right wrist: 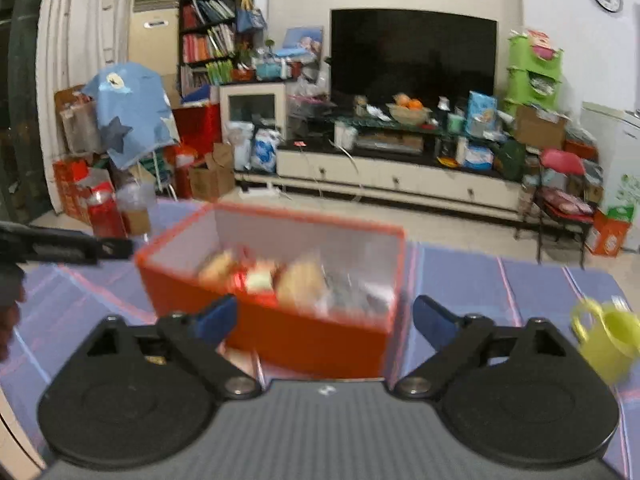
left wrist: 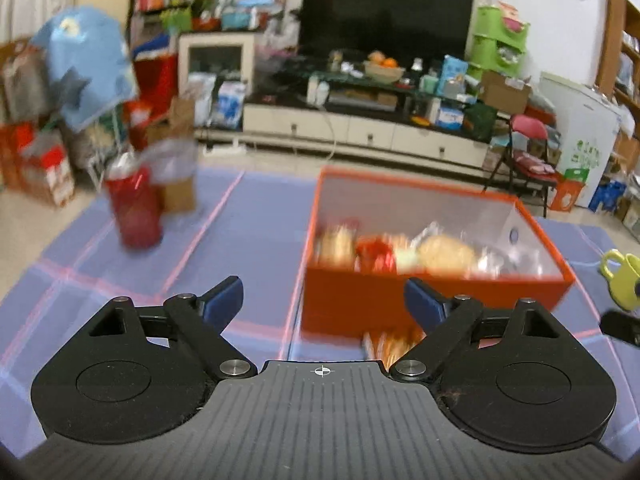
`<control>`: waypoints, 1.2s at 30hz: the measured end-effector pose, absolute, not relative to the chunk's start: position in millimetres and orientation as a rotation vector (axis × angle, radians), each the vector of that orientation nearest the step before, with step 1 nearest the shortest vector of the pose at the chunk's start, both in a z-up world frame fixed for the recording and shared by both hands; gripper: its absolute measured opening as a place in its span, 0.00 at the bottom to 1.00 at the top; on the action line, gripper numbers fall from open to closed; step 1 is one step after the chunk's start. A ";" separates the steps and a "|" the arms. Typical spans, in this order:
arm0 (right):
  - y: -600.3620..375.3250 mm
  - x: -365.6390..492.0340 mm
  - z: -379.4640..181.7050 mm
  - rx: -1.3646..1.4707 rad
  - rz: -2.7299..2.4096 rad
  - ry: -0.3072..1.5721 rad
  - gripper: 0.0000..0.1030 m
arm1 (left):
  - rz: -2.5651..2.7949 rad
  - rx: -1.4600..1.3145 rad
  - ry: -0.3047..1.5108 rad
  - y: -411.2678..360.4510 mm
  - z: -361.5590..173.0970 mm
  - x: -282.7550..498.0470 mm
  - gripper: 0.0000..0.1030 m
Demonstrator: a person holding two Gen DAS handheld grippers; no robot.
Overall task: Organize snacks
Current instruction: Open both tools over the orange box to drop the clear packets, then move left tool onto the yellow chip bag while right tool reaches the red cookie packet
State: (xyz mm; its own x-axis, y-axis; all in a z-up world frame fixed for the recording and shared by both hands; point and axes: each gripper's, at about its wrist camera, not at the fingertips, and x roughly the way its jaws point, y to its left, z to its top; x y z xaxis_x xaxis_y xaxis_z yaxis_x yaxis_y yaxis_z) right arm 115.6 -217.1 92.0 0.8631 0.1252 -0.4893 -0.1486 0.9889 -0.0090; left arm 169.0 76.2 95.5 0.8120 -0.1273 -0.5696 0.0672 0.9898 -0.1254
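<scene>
An orange box (left wrist: 420,300) with grey inner walls sits on the purple cloth and holds several blurred snack packets (left wrist: 444,254). One orange snack packet (left wrist: 390,344) lies on the cloth against the box's near wall, just ahead of my left gripper (left wrist: 323,300), which is open and empty. In the right wrist view the same box (right wrist: 288,332) with snacks (right wrist: 296,280) is straight ahead. My right gripper (right wrist: 325,318) is open and empty, its fingers astride the box's near wall.
A red canister (left wrist: 136,212) and a small brown bag (left wrist: 178,188) stand at the far left of the purple checked cloth (left wrist: 248,240). A yellow-green mug (right wrist: 604,340) sits to the right of the box. A TV cabinet and clutter lie beyond.
</scene>
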 end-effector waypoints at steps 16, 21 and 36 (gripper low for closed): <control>-220.8 109.1 14.5 -0.192 0.169 0.670 0.84 | -0.101 -0.121 0.693 51.1 62.3 149.0 0.60; -222.9 145.6 -2.2 -0.012 0.150 0.751 0.80 | -0.100 -0.102 0.696 48.4 61.3 149.7 0.62; -204.7 158.5 -24.8 -0.088 0.103 0.786 0.81 | -0.103 -0.167 0.752 28.2 52.7 153.8 0.66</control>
State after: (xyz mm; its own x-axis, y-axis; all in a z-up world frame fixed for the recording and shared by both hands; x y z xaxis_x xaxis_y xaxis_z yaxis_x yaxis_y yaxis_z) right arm 158.5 -204.7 -24.8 0.7020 0.0596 -0.7097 -0.1255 0.9912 -0.0409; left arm 153.8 28.2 52.7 0.7264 -0.1523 -0.6702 0.0332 0.9818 -0.1872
